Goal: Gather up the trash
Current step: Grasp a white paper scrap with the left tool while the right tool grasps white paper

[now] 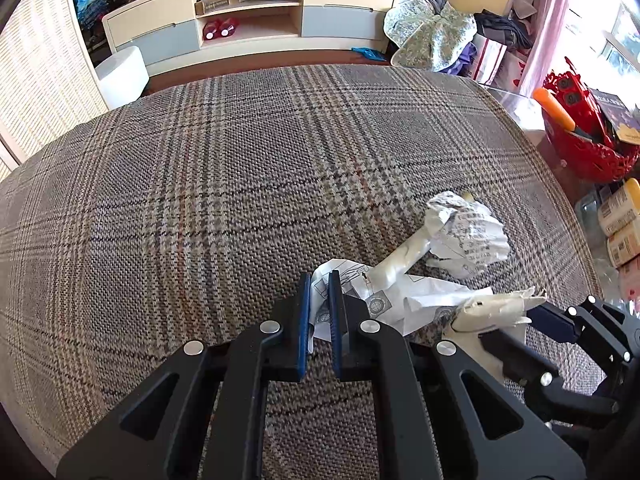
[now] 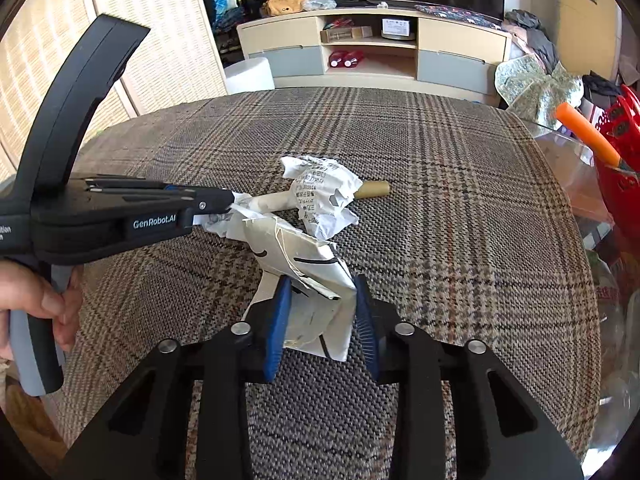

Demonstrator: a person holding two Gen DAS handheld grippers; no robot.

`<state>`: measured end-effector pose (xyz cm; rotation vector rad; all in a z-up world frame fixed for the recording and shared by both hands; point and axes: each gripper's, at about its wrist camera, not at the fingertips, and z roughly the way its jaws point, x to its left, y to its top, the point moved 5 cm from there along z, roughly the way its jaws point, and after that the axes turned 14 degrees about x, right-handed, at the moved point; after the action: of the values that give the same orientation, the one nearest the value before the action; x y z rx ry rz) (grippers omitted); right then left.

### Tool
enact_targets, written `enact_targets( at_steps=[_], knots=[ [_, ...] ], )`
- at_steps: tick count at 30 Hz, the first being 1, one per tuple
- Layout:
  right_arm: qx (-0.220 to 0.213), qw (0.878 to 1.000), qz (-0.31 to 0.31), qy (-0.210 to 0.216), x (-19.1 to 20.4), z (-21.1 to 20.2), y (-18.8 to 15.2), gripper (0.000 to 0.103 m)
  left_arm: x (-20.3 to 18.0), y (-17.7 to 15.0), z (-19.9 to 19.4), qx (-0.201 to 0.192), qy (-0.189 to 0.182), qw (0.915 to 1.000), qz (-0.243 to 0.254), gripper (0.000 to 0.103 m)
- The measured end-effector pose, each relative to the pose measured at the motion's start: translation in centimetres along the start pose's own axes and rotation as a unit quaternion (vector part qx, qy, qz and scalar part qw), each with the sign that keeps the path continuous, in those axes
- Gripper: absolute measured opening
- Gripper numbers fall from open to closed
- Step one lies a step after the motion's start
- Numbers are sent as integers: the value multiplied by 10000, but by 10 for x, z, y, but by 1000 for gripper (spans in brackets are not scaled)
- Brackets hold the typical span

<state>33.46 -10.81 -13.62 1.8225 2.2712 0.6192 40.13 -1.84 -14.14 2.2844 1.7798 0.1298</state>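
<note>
On the plaid tablecloth lies a small heap of paper trash. My left gripper is shut on the edge of a flat printed paper sheet; the right wrist view shows this gripper from the side, pinching that sheet. My right gripper is shut on a torn white envelope, and it shows at the lower right of the left wrist view. A crumpled printed paper ball rests on a cream paper tube just beyond both grippers.
A red basket with an orange-handled tool stands at the table's right edge, and bottles sit below it. A low cabinet and a white stool stand beyond the table. A hand holds the left gripper's handle.
</note>
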Motion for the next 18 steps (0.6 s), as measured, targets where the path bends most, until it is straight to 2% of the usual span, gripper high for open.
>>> enact_targets(
  at_steps=[6,12,18],
  knots=[
    [-86,9999,2,77,-2,-13,-6,15,-5,-11,-14,-114,22,9999,48,3],
    [-94,9997,-59,237,4,-22,-15,12,2,-21,-34,-192,178,9997,-2,3],
    [-143,9996,-162,201,15,-45,-33,12,10,-53,-60,-289,368,9989,-79,2]
  ],
)
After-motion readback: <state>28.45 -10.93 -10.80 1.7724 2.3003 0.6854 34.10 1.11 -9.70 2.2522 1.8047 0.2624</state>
